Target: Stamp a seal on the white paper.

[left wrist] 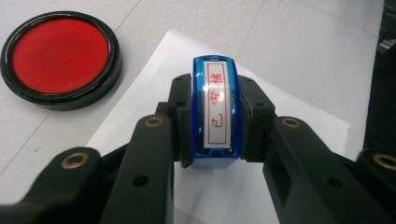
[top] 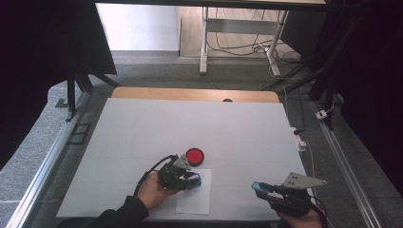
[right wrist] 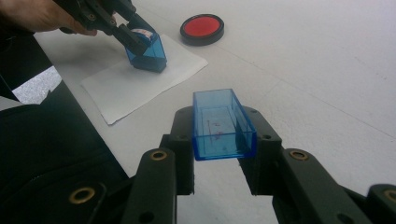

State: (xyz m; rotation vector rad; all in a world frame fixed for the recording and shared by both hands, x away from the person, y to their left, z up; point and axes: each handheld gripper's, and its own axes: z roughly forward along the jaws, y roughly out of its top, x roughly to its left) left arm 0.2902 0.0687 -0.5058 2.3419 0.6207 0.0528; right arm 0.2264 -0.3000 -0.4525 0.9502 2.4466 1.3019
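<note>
My left gripper (left wrist: 215,116) is shut on a blue stamp (left wrist: 215,112) with a white label in red characters on its top. The stamp (right wrist: 147,49) stands base down on a white sheet of paper (right wrist: 135,81), pressed on its near part (top: 194,181). A round red ink pad (top: 194,156) in a black case lies just beyond the paper (top: 195,197). My right gripper (right wrist: 219,133) is shut on the stamp's clear blue cap (right wrist: 220,123), held open side up above the table at the front right (top: 262,187).
The white table cover (top: 190,128) stretches wide beyond the ink pad (left wrist: 60,58). A wooden table edge (top: 195,94) runs along the far side. Cables and a desk frame (top: 237,38) lie on the floor behind. Dark curtains hang at both sides.
</note>
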